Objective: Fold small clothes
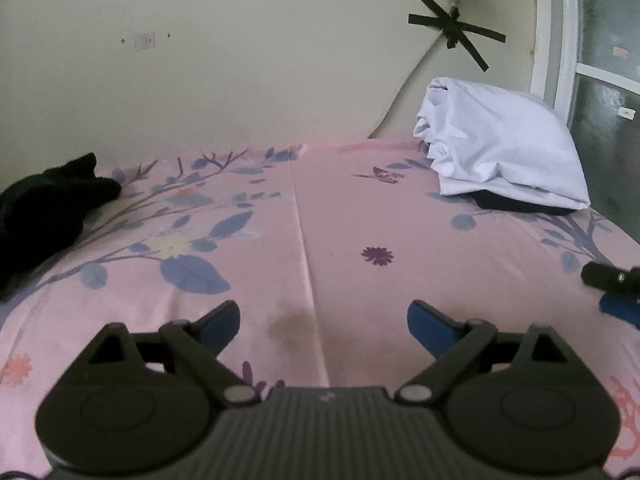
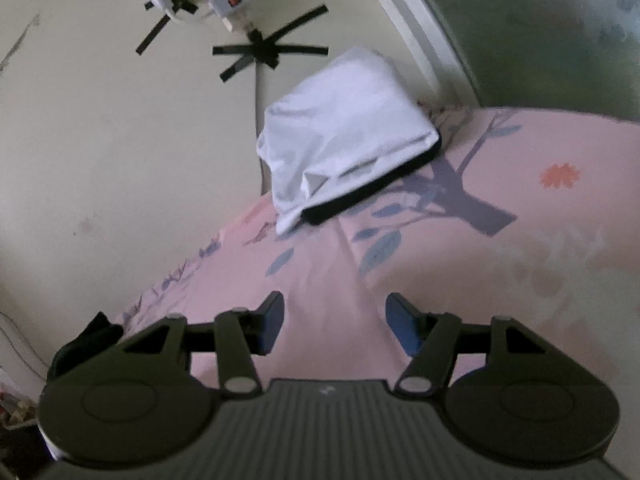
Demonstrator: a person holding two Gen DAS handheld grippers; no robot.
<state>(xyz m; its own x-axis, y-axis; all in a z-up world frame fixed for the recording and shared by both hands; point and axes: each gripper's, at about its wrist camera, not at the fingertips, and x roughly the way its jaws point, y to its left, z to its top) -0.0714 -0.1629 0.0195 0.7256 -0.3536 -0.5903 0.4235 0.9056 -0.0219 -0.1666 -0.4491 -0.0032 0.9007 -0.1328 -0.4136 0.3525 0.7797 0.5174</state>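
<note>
Overhead, cream wall (image 1: 240, 80) backs the pink floral bedsheet (image 1: 340, 232).

Folded stack (image 1: 504, 148) on bed (image 1: 340, 220) by wall (image 1: 240, 60)

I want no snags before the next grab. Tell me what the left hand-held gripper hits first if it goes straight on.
Probably just the pink floral bedsheet: the left hand-held gripper is open, empty and angled down at bare sheet. The black garment and white folded pile lie off to either side.
</note>
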